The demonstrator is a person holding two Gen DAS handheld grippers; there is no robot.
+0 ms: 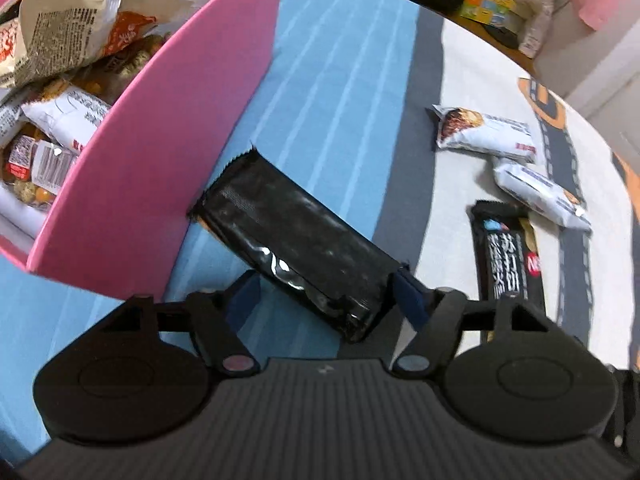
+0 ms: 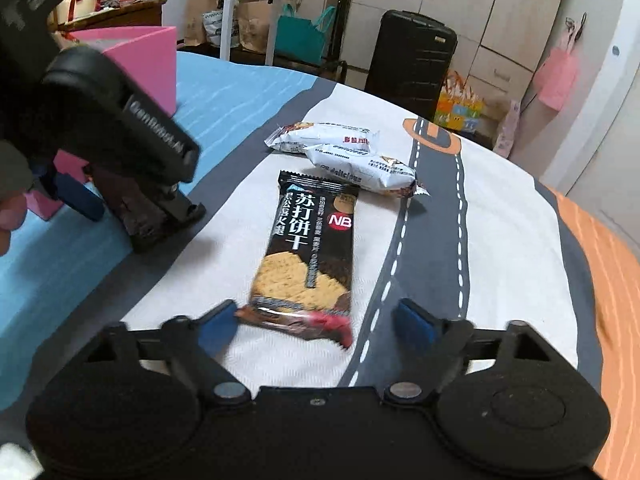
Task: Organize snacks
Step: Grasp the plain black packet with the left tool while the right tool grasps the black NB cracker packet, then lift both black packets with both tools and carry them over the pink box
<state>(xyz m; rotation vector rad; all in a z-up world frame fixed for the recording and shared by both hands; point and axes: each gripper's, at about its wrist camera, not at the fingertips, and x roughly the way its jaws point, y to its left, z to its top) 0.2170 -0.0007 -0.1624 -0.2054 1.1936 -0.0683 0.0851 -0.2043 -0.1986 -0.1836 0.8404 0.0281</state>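
At the far left of the bed, on the blue-striped part of its cover, stands the pink box, open at the top and already heaped with snack packets in white, orange and brown wrappers. Just to the right of the box wall the left gripper holds a black snack bar by its near end: the blue pads press on either side of the wrapper, the jaws about half apart, and the bar slants up and away with its far, serrated end close against the pink wall (whether it touches the wall I cannot tell). In the right wrist view the same gripper shows at the left edge, tipped steeply down, with the bar dark between its fingers. Further right, on the white part of the cover, a black soda-cracker packet lies flat, printed side up, its near end between the fingers of the right gripper. That gripper's jaws stand wide; its left pad sits just beside the packet's corner and the right pad is clear of it, so nothing is gripped. Beyond the cracker packet, towards the far edge of the bed, two white snack packs lie touching, one overlapping the other, beside the grey printed road.
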